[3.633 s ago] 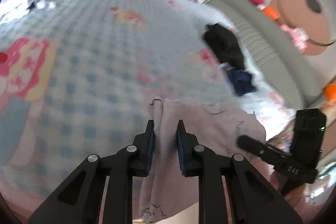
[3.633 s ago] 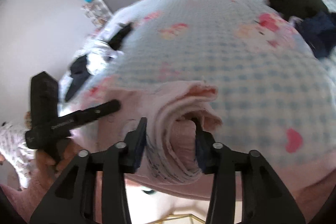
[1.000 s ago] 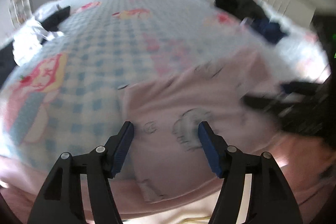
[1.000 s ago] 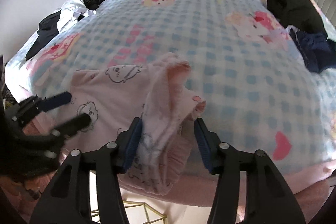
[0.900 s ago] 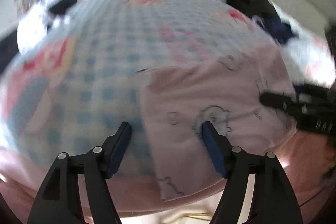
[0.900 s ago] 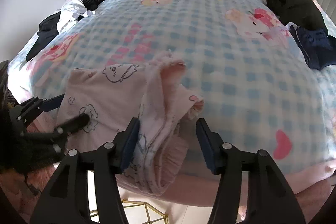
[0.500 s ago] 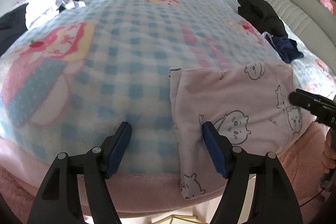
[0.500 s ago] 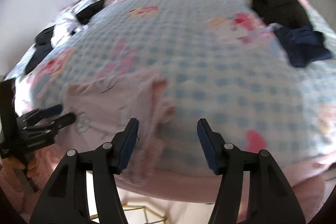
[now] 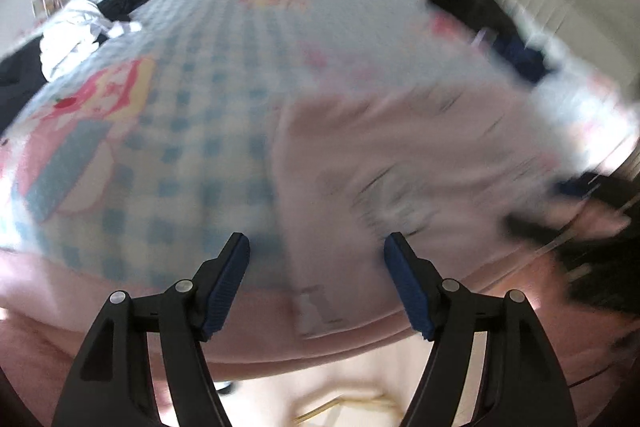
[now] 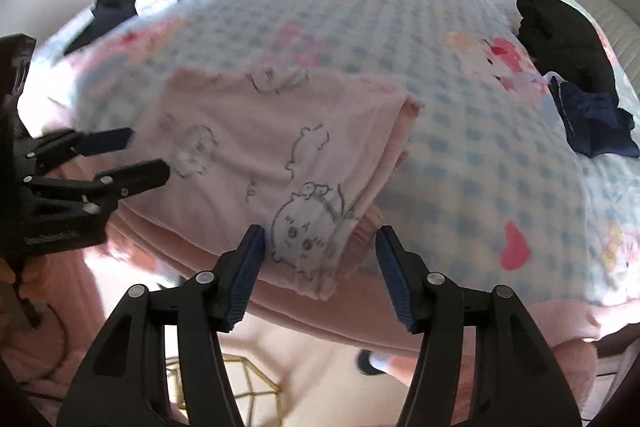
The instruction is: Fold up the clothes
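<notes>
2 claws — left claw (image 9: pixel 316 283) and right claw (image 10: pixel 320 267) — gape, empty, beside the pink garment (image 10: pixel 256 151): soft, light, limp; pinch its folded corners.

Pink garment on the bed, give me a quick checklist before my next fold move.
1. Left gripper empty, jaws open: ok.
2. Right gripper empty, jaws open: ok.
3. Pink garment lying flat on the checked blanket: ok over most of it; the right edge is bunched in layers, not ok.
4. Near edge fully on the bed: not ok, a corner hangs over the front edge.
5. Dark clothes apart from the garment: ok.
6. Left edge squared: cannot tell, the left wrist view is blurred.
</notes>
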`<state>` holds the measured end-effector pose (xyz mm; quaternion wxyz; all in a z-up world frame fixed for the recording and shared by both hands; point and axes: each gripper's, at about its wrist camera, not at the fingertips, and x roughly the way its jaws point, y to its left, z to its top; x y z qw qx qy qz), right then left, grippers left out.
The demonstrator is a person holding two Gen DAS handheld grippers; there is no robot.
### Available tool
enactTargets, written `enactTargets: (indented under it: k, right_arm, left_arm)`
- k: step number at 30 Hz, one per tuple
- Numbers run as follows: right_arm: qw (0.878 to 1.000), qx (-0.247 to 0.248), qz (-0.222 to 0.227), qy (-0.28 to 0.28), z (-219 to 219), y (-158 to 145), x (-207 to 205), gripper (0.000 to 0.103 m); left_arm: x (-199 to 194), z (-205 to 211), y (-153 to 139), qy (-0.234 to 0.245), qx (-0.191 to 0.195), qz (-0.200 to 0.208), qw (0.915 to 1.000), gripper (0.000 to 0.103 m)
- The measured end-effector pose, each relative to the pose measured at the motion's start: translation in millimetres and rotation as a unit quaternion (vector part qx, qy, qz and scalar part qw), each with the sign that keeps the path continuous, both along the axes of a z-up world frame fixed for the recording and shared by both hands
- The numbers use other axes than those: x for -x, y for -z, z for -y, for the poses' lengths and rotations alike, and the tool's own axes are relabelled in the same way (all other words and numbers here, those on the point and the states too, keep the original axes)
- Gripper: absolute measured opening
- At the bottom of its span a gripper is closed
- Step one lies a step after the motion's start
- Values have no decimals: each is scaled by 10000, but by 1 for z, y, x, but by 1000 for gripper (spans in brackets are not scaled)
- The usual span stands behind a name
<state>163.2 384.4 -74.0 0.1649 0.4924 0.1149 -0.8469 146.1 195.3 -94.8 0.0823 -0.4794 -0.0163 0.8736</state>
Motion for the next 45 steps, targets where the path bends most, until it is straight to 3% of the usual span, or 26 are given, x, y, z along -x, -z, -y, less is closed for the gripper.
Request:
enactTargets:
  k: [5, 9, 12, 14, 17, 20, 24, 26, 28, 30, 35, 37, 39, 40, 43, 45]
  right_arm:
    - [9999, 57, 4, 91, -14, -4, 0, 58]
    - [9999, 131, 16, 47, -20, -11, 0, 59]
    - [9962, 839, 65, 230, -33, -22, 3, 59]
    - [9892, 1404, 228, 362, -42, -24, 13, 63]
    - [9760, 2044, 600, 454, -49, -15, 36, 63]
    - [9755, 1960, 883, 465, -42, 5, 55, 64]
    - [9667, 2166, 1265, 503, -31, 31, 70, 68]
    - [9669, 2164, 1258, 502, -28, 33, 70, 70]
    - [9670, 2162, 1252, 501, -24, 35, 70, 68]
    - [9681, 2139, 1226, 439, -21, 33, 67, 55]
    - [9681, 2191, 1161, 356, -25, 27, 60, 51]
    - [9678, 2172, 1218, 375, -23, 34, 63, 60]
    - [9666, 2167, 1311, 382, -18, 44, 67, 71]
    - [9682, 2114, 1288, 371, -15, 47, 69, 72]
    - [9744, 1918, 1117, 357, -8, 38, 65, 63]
    - [9750, 1946, 1019, 346, -13, 25, 60, 49]
  left_arm:
    - [-1, 15, 0, -224, 95, 67, 9997, 75]
    - [-3, 31, -1, -354, -264, 69, 9990, 75]
    - [-9, 43, -9, -436, -969, -119, 9943, 71]
    - [-5, 51, -10, -326, -1721, -124, 9845, 70]
    - [5, 53, -3, -257, -2259, 8, 9738, 70]
    - [10, 52, 4, -196, -2576, 89, 9660, 65]
    - [9, 51, 10, -184, -2571, 156, 9661, 61]
    - [7, 50, 9, -195, -2571, 110, 9661, 44]
    - [5, 50, 7, -184, -2567, 31, 9663, 34]
    - [2, 47, 3, -111, -2468, -52, 9690, 34]
    - [10, 48, 10, -118, -2507, 124, 9679, 32]
    - [12, 48, 16, -132, -2530, 246, 9671, 40]
    - [14, 47, 19, -149, -2490, 323, 9678, 40]
    - [12, 45, 17, -137, -2409, 277, 9700, 38]
    - [4, 37, 2, -65, -2172, 76, 9761, 27]
    - [-4, 31, -10, -48, -1960, -44, 9806, 22]
